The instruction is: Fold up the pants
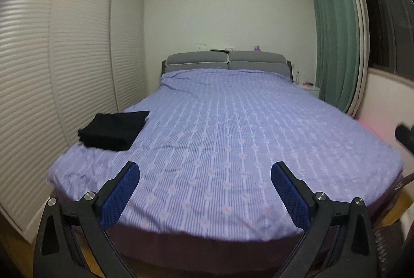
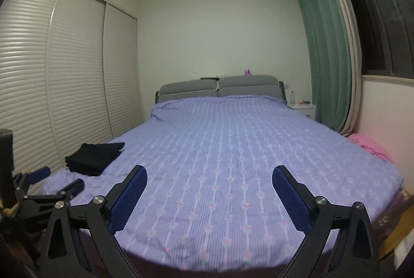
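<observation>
Both tongs, left and right, spread wide and empty; black pants lie folded, ahead-left of both; risk: re-gripping would undo the fold.

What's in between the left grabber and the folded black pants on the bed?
Only bare purple bedspread, a bit wrinkled there. The left wrist view shows it best: nothing sits between the open left gripper and the folded black pants.
</observation>
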Motion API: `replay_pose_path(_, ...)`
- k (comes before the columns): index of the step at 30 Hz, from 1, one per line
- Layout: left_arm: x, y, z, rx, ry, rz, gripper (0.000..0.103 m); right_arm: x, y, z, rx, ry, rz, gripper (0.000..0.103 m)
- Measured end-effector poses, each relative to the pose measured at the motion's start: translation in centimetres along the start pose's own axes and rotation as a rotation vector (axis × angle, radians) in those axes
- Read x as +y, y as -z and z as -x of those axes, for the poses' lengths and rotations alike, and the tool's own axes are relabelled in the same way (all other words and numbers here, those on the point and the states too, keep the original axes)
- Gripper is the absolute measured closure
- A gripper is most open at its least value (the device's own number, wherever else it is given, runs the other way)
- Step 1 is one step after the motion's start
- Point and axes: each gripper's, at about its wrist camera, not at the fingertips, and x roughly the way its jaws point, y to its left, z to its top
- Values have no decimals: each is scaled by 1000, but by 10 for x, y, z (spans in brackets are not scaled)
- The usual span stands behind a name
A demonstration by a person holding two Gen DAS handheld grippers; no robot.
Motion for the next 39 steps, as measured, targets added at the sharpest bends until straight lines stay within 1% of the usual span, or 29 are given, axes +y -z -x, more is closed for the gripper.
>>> replay_pose_path(3,6,12,18,-22,-23,19,0,-1,10,22,11,35,13,3)
replay_pose_path(8,10,43,26,7,-42,3,0,-9,32,48,14,91,-7,3)
replay_pose_path(12,5,66,34,-26,-64,-33,0,-10,52,60,24,131,8,2)
replay_pose_path(14,4,76,37,-25,-53,-31,0,-9,64,63,20,144,24,2)
replay_pose_path(18,1,89,41,-28,-53,-46,0,-6,85,74,-10,147,46,2)
replay_pose_path(21,-1,98,42,-30,-44,-53,0,-1,91,72,-27,127,87,2)
replay_pose_path(27,-10,104,44,-68,-31,-83,0,-1,98,76,-66,116,79,2)
replay_pose_path(31,-11,103,39,-49,-26,-71,0,-4,99,74,-77,121,78,2)
replay_pose_path(39,-13,100,34,-54,-24,-73,0,-10,97,71,-79,125,55,2)
